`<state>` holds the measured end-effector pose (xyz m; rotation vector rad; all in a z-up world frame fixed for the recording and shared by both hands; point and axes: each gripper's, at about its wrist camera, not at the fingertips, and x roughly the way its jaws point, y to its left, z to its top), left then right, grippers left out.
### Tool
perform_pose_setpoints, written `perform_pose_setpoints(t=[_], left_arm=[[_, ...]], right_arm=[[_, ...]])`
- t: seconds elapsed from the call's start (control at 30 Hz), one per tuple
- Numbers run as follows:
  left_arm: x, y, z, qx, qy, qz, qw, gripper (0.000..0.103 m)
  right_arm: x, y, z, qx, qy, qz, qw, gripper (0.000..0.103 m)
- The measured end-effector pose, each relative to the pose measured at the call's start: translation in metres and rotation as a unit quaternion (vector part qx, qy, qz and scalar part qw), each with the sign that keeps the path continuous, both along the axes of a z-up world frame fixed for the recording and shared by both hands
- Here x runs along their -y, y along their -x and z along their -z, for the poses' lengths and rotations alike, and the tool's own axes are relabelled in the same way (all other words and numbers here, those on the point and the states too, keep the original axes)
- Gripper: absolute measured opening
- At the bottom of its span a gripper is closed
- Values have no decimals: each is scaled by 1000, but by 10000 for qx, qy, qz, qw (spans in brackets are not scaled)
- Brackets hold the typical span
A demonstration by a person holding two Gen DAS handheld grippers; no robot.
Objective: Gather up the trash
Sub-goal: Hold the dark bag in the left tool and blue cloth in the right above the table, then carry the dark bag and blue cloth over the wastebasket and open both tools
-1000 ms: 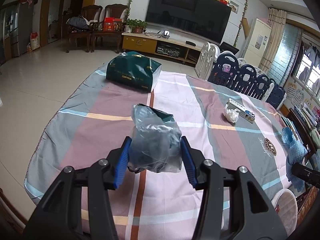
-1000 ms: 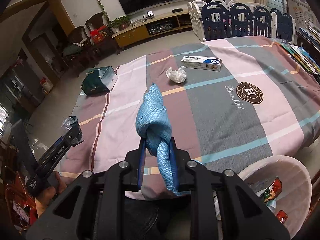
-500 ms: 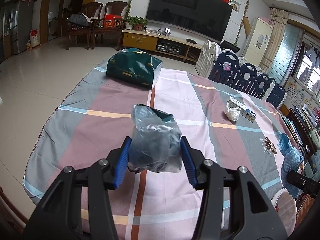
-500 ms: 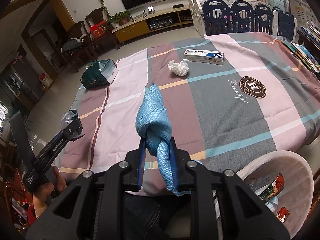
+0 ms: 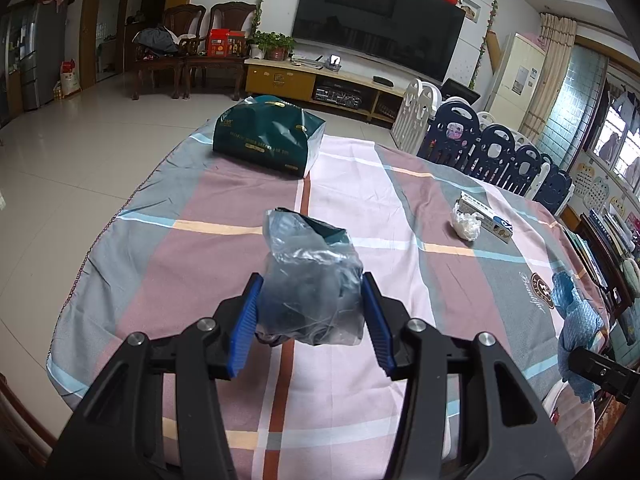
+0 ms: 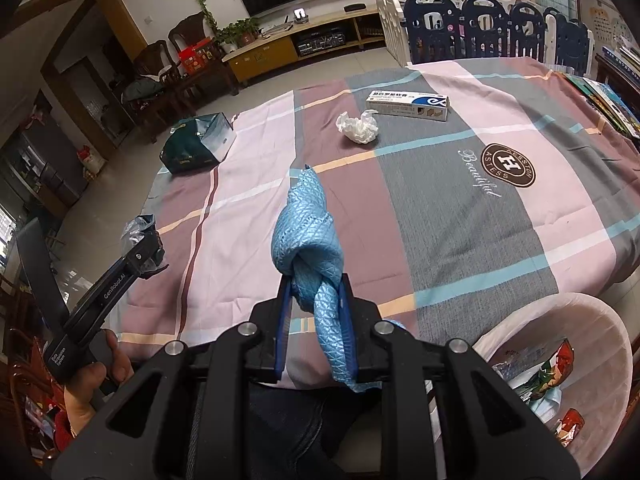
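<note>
Lying in the white bin (image 6: 600,344): colourful snack wrappers (image 6: 550,372).

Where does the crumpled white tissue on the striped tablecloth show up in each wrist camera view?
Left wrist: crumpled white tissue at right of centre, touching the near end of the white and blue carton.
Right wrist: tissue at upper centre, just left of the carton.
Shared landmark: dark green gift bag.

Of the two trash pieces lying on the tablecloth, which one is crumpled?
The white tissue, a wrinkled wad beside the flat-sided, uncrushed white and blue carton.
</note>
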<state>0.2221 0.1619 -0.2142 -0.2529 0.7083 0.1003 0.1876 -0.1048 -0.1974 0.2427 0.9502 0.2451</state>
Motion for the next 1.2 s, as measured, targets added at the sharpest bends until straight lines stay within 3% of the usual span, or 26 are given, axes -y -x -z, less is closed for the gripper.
perform_pose_setpoints(t=[0.5,0.87,1.07,1.2], left_arm=[[2,0,1,41,-30,32,10000,50],[3,8,-2,145,-98,-54,9998,49],[4,9,-3,139,-116,-34,9998,49],[4,13,-3,1,98,55,9999,49]], right_arm=[[9,3,-4,125,13,134,9998,23],[85,42,-25,301,480,631,9964,23],[135,74,-6,-13,675,978,9929,23],[152,94,30,-524,767,1043,9902,23]])
